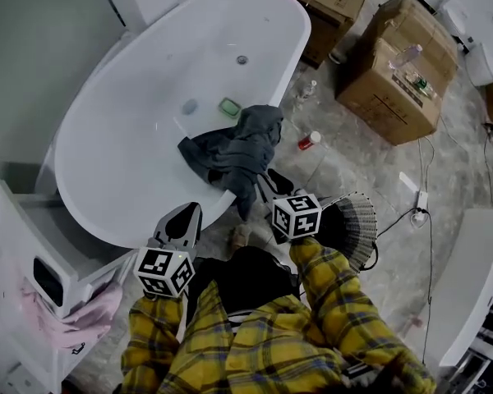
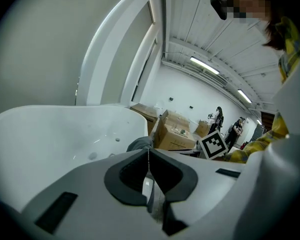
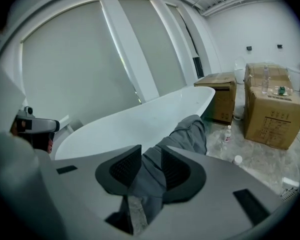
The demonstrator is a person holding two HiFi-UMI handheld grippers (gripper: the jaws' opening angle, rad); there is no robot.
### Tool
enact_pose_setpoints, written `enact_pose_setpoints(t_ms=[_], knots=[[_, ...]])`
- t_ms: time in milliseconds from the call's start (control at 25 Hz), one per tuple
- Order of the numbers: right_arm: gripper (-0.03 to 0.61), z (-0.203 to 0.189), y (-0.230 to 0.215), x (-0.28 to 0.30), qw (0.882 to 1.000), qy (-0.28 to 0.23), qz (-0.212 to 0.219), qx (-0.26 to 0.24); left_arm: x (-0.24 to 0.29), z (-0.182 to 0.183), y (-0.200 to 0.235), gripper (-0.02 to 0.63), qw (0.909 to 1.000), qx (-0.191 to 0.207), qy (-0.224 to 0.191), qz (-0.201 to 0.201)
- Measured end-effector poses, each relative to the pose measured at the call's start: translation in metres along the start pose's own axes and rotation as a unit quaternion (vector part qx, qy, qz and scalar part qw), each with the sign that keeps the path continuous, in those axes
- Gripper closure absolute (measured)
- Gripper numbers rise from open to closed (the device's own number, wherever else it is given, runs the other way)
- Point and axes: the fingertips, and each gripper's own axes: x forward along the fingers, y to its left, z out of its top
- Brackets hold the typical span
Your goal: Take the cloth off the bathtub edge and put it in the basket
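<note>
A dark grey cloth (image 1: 242,150) lies draped over the near rim of the white bathtub (image 1: 107,121), one end hanging down the outside. My right gripper (image 1: 263,194) is at that hanging end. In the right gripper view its jaws (image 3: 150,156) stand a little apart with the cloth (image 3: 190,131) running between them, and the pads do not clearly press on it. A dark ribbed basket (image 1: 357,224) stands on the floor just right of this gripper. My left gripper (image 1: 185,213) is by the tub's outer wall, left of the cloth, shut and empty (image 2: 149,154).
Cardboard boxes (image 1: 398,72) stand beyond the tub, and a red-capped bottle (image 1: 309,140) lies on the floor near the cloth. A green soap (image 1: 229,107) rests inside the tub. A white shelf unit with a pink cloth (image 1: 90,314) is at left, a white cabinet (image 1: 468,286) at right.
</note>
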Motion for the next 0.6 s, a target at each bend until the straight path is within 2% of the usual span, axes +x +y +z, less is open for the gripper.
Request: enact_pose_setpoints(t_ms=[120,280,400,600], knots=[[0.433,-0.005,-0.006,0.019,1.000,0.012,0.003,0.011,0.010,-0.002,0.003,0.594,0.9999,0.001,0.010,-0.002],[0.312,-0.011,-0.013,0.048,0.999,0.020,0.010,0.040,0.018,-0.006,0.008,0.594,0.9998,-0.004,0.019,-0.001],[0.258,-0.016,-0.022,0.068,0.998,0.029,-0.003,0.063,0.023,-0.009,0.010,0.594,0.9997,-0.007,0.024,-0.003],[0.238,-0.028,-0.024,0.089,0.994,0.059,-0.019,0.091,0.029,-0.011,0.010,0.594,0.9995,-0.008,0.030,-0.006]])
